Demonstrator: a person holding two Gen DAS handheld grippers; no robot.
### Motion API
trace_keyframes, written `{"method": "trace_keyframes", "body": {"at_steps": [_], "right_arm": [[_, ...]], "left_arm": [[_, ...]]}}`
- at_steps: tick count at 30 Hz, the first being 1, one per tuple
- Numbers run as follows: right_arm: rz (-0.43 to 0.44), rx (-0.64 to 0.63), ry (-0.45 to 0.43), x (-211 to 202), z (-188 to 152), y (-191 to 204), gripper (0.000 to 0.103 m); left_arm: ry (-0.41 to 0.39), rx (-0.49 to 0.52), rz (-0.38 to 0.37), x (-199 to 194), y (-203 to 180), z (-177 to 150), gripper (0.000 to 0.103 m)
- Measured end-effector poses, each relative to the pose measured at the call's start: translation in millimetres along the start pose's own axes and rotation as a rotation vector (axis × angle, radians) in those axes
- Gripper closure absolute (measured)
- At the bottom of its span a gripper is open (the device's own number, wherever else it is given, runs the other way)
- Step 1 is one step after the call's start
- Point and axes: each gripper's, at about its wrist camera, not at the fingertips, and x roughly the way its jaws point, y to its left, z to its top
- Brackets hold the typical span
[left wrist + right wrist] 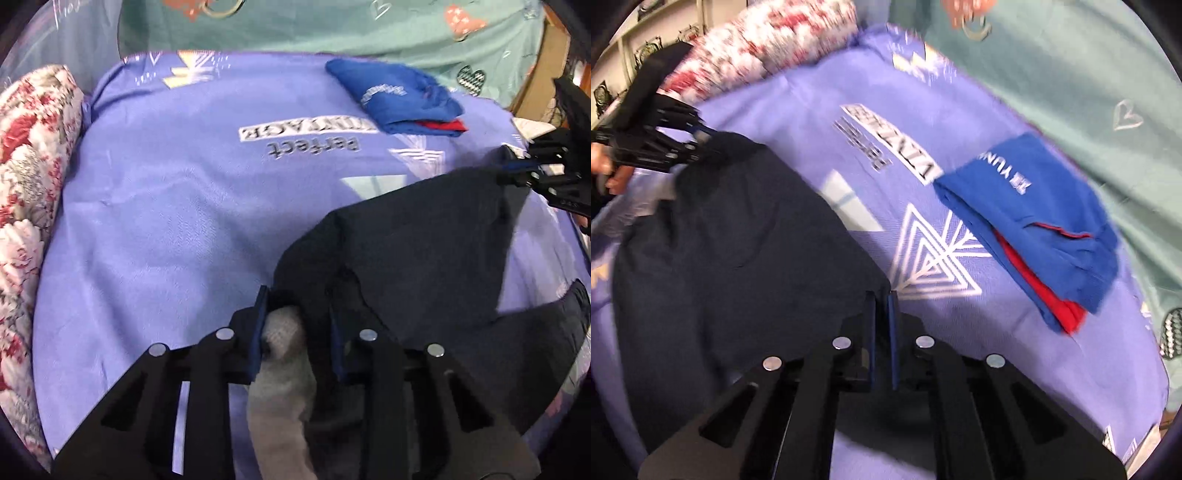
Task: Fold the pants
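Observation:
Dark navy pants (413, 240) hang stretched between my two grippers above a purple printed sheet (177, 206). My left gripper (299, 295) is shut on one corner of the pants, with a pale grey pocket lining (284, 332) bunched between its fingers. My right gripper (882, 299) is shut on the other corner of the pants (731, 251). In the left wrist view the right gripper (513, 166) shows at the far right, and in the right wrist view the left gripper (701, 138) shows at the far left. The pants sag between them.
A folded blue and red garment (402, 99) lies at the back right of the sheet, also in the right wrist view (1045, 229). A floral quilt (29, 177) lies along the left. A teal heart-print cloth (332, 26) lies behind.

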Motion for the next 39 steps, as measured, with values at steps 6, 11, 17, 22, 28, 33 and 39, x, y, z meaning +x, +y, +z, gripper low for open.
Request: {"method": "trace_keyframes", "body": {"at_steps": [6, 11, 17, 22, 28, 33, 39], "right_arm": [[0.049, 0.051, -0.066, -71.4, -83.5, 80.5, 0.101], [0.153, 0.182, -0.063, -55.0, -158.3, 141.7, 0.101], [0.162, 0.285, -0.11, -39.8, -174.6, 145.7, 0.101], [0.123, 0.238, -0.105, -39.6, -169.0, 153.1, 0.101], [0.138, 0.265, -0.129, -43.8, -176.0, 147.9, 0.101], [0.125, 0.255, -0.135, -46.3, -176.8, 150.5, 0.101], [0.0, 0.105, -0.145, -53.1, -168.2, 174.1, 0.051]], "left_arm": [[-0.059, 0.021, -0.067, -62.8, -36.2, -48.9, 0.075], [0.016, -0.131, -0.189, -71.2, -33.8, -113.0, 0.024], [0.076, -0.468, -0.405, -74.8, -9.3, -157.5, 0.015], [0.077, -0.526, -0.461, -63.5, -28.7, -145.5, 0.015], [0.084, -0.633, -0.436, -30.2, -20.3, -125.7, 0.017], [0.036, -0.579, -0.379, -38.6, -24.9, -116.8, 0.086], [0.046, -0.603, -0.363, -50.9, -15.1, -127.3, 0.051]]}}
